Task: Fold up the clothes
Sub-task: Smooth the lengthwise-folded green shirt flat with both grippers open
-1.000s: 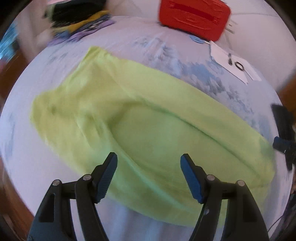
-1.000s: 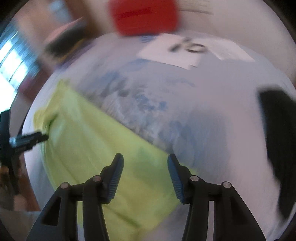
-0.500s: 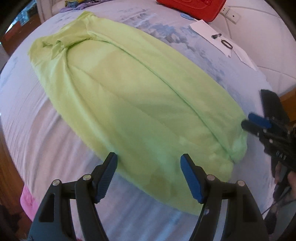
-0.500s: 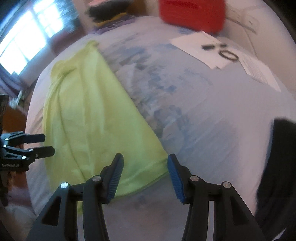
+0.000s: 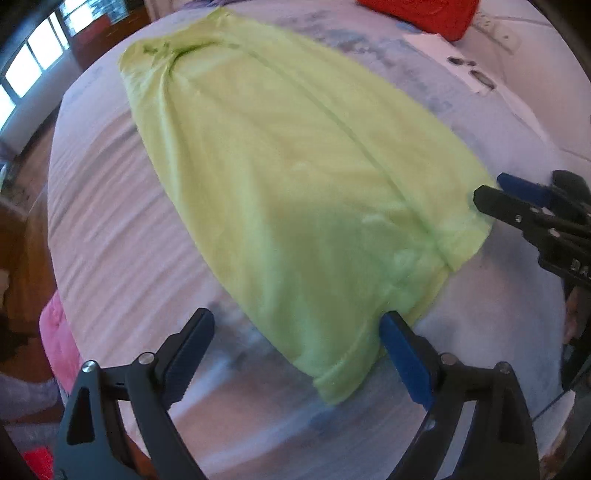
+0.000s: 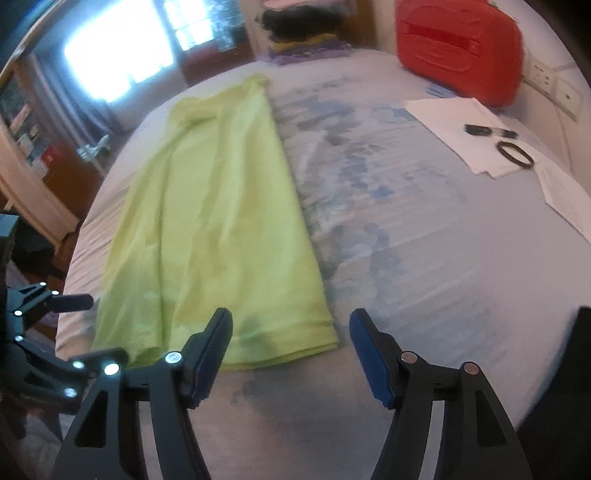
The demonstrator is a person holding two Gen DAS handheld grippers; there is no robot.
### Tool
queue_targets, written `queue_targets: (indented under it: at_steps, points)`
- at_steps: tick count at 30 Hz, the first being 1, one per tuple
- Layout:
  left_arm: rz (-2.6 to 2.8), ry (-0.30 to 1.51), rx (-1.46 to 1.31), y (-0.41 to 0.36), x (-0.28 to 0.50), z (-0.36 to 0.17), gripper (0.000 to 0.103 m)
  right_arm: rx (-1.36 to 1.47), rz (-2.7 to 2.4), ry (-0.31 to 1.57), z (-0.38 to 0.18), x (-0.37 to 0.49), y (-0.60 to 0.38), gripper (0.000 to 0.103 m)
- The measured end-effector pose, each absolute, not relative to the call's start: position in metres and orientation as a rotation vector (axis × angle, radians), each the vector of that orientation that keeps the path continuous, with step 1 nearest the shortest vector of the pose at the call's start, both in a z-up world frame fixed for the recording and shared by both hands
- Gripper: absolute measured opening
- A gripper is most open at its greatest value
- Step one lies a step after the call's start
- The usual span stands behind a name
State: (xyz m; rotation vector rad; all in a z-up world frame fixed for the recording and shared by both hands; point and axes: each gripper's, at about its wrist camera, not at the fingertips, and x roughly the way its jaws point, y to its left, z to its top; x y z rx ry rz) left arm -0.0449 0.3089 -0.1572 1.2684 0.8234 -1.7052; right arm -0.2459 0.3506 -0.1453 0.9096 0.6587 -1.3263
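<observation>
A lime-green garment [image 5: 295,177] lies folded lengthwise into a long strip on the bed; it also shows in the right wrist view [image 6: 214,229]. My left gripper [image 5: 295,354] is open and empty just short of the garment's near hem. My right gripper [image 6: 291,350] is open and empty at the hem's right corner. The right gripper also shows at the right edge of the left wrist view [image 5: 517,199], and the left gripper at the left edge of the right wrist view [image 6: 55,306].
The bed has a pale blue patterned sheet [image 6: 424,258]. A red case [image 6: 458,48] stands at the far end, with white papers [image 6: 465,133] and a black ring [image 6: 515,153] beside it. A pile of clothes [image 6: 303,33] lies beyond. A pink cloth [image 5: 59,343] hangs at the left edge.
Both grippers have pulled back toward the garment's near hem. The garment lies still on the bed and neither gripper holds it.
</observation>
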Motion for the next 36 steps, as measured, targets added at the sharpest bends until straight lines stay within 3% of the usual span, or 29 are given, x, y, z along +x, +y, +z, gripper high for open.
queue_targets:
  at_steps: [5,9,10,12,31,33,34,36]
  points:
    - [-1.68,0.823,1.226,0.314,-0.047,-0.16,0.103,0.853,-1.293,0.673,-0.152,-0.24,0.353,0.069]
    - [-1.672,0.833,1.208,0.314,-0.049,-0.16,0.103,0.813,-1.278,0.682,-0.15,-0.24,0.357,0.07]
    - [-1.667,0.84,1.206,0.313,-0.05,-0.159,0.101,0.803,-1.275,0.684,-0.15,-0.24,0.358,0.07]
    - [-1.66,0.865,1.168,0.318,-0.05,-0.154,0.086,0.783,-1.267,0.689,-0.149,-0.24,0.359,0.07]
    - [-1.629,0.834,1.11,0.344,-0.061,-0.155,0.088,0.661,-1.176,0.805,-0.157,-0.23,0.36,0.069]
    - [-1.655,0.821,1.119,0.346,-0.063,-0.152,0.073,0.643,-1.161,0.819,-0.155,-0.225,0.362,0.06]
    - [-1.669,0.813,1.124,0.347,-0.064,-0.15,0.069,0.634,-1.154,0.827,-0.154,-0.222,0.363,0.041]
    - [-1.686,0.813,1.133,0.346,-0.066,-0.149,0.06,0.618,-1.15,0.844,-0.153,-0.218,0.363,0.036]
